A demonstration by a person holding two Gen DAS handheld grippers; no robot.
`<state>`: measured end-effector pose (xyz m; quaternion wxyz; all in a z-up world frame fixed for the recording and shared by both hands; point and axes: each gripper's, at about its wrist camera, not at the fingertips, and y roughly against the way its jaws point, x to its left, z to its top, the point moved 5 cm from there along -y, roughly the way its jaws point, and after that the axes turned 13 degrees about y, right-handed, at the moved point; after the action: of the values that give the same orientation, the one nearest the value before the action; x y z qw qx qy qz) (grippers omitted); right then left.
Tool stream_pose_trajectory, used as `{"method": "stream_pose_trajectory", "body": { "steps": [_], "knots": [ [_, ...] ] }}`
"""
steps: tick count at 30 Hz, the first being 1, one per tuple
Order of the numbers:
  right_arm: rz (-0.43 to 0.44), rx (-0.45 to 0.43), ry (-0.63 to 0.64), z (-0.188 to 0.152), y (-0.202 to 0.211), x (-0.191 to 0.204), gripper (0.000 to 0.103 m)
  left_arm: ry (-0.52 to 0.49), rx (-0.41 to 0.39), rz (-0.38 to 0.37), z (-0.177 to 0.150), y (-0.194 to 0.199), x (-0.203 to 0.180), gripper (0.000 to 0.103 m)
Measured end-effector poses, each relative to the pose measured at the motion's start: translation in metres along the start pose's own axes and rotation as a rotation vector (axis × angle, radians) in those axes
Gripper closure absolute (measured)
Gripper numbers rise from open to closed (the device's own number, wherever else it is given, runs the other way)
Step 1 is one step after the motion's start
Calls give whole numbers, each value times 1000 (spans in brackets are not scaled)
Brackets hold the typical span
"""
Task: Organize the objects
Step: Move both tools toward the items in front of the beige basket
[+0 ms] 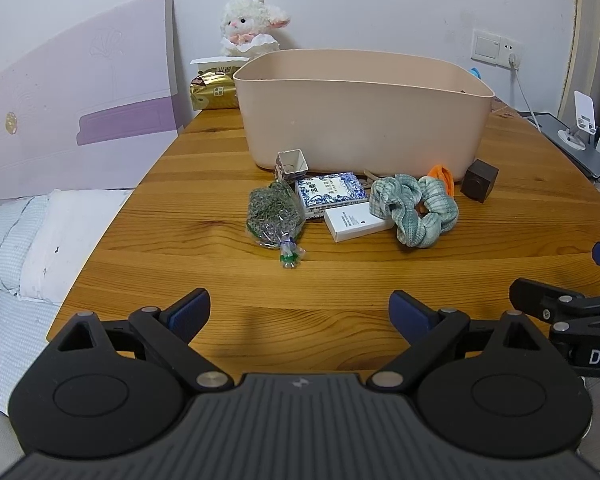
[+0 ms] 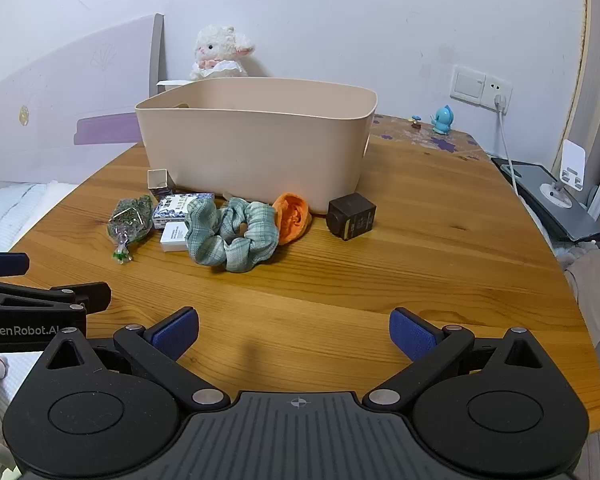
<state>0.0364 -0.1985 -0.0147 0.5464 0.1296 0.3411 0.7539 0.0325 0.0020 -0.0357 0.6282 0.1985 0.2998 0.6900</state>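
A small heap of things lies on the wooden table, just in front of the beige plastic bin. The green plaid scrunchie sits in the middle, with an orange cloth piece touching its right side and a white flat box partly under its left edge. Behind the white box is a blue-and-white patterned box, and left of that a clear bag of dried herbs. A little square open box stands close against the bin's front corner. The dark brown cube sits apart at the right end of the row.

Both claws hang over the near edge of the table, well short of the heap. The left gripper is spread wide and holds nothing; the right gripper is likewise released and empty, just beside it.

A plush lamb sits behind the bin against the wall
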Motion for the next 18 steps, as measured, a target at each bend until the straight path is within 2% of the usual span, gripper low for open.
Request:
{"method": "stream_pose_trajectory", "body": {
  "steps": [18],
  "knots": [
    [12, 3, 3, -1, -1, 1, 0, 3, -4, 2, 0, 0, -1, 7]
  ]
}}
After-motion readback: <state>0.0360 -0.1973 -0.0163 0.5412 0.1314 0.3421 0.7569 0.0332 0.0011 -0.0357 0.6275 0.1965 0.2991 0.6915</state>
